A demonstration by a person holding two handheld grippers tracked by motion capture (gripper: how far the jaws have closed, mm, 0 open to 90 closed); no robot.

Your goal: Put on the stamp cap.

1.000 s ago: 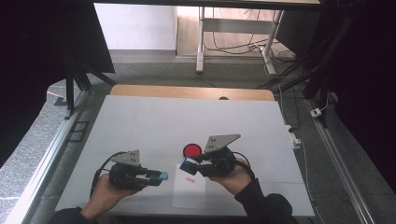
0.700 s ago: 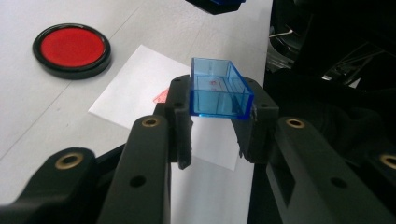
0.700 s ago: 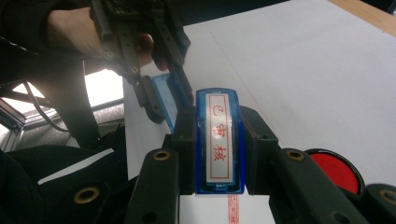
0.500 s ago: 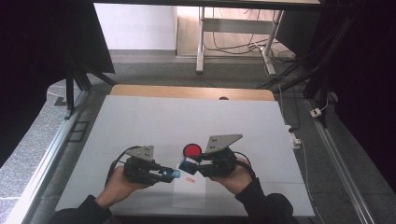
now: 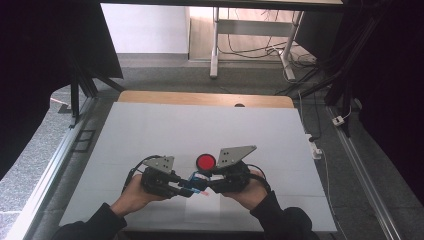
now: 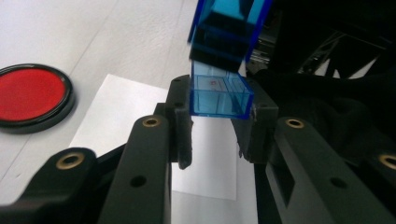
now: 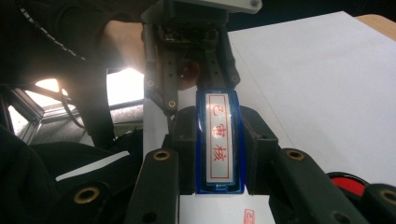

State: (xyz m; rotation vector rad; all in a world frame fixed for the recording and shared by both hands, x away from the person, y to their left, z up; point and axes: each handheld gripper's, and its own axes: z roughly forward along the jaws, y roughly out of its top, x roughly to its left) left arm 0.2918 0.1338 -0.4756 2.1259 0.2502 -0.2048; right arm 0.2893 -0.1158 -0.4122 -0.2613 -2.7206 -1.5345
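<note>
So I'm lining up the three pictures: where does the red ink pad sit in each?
High view: red ink pad at table centre, just beyond the two tongs.
Left gripper view: at the left edge, beside the white paper sheet.
Right gripper view: a sliver at the bottom right.
Shared landmark: the paper sheet.

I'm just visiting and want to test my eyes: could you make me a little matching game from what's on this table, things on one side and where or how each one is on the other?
Things:
1. red ink pad
2. blue stamp
3. clear blue cap
4. white paper sheet

Places:
A. lying flat on the table under both grippers
B. between the left gripper's jaws
C. between the right gripper's jaws
D. on the table, beyond the grippers

Pairs: 1-D, 2-C, 3-B, 4-A
</note>
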